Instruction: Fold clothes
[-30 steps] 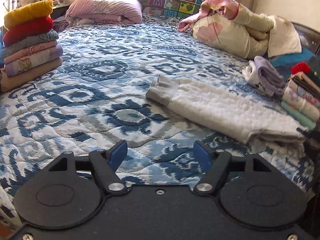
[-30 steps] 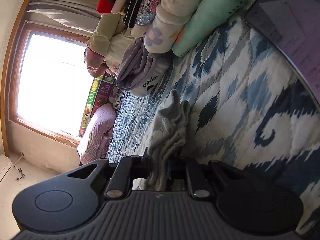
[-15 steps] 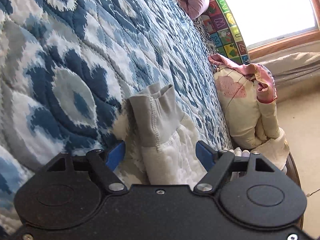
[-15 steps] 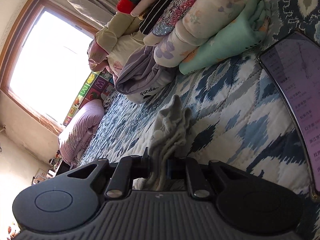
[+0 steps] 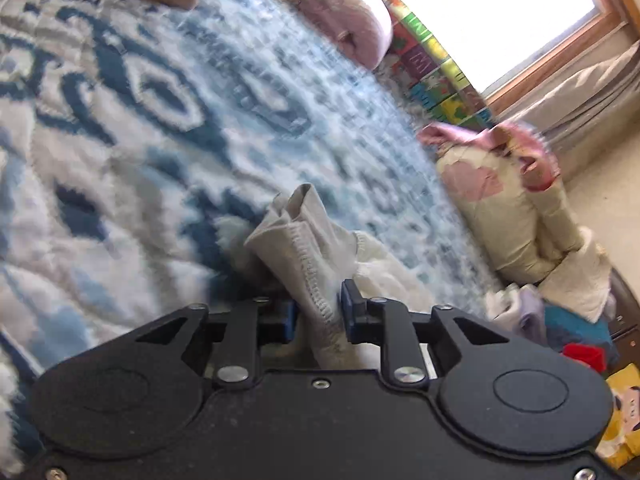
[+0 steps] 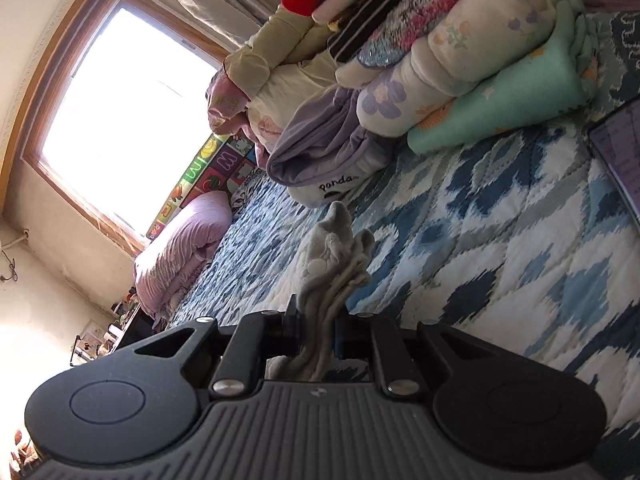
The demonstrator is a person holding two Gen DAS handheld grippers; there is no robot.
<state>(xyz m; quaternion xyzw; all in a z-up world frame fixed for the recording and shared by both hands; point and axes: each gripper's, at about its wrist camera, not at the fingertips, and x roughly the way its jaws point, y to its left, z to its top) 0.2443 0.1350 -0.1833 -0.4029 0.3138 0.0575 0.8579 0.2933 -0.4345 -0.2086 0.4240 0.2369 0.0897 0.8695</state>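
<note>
A cream fleece garment with a grey ribbed cuff [image 5: 308, 236] lies on the blue and white quilt [image 5: 132, 128]. My left gripper [image 5: 318, 314] is shut on that grey cuff, which sticks up between the blue pads. My right gripper [image 6: 316, 322] is shut on the bunched grey edge of the same garment [image 6: 334, 248], just above the quilt [image 6: 500, 248]. The rest of the garment is hidden behind the gripper bodies.
A stack of folded clothes [image 6: 460, 64] and a purple panda garment [image 6: 320, 152] lie beside the right gripper. A tablet [image 6: 624, 148] lies on the quilt at right. A rolled duvet [image 5: 508, 208] and pink pillow [image 5: 344, 12] sit near the window.
My left gripper has swung down to the grey cuff and closed on it. My right gripper has kept its hold and tilted a little, with the folded stack now nearer.
</note>
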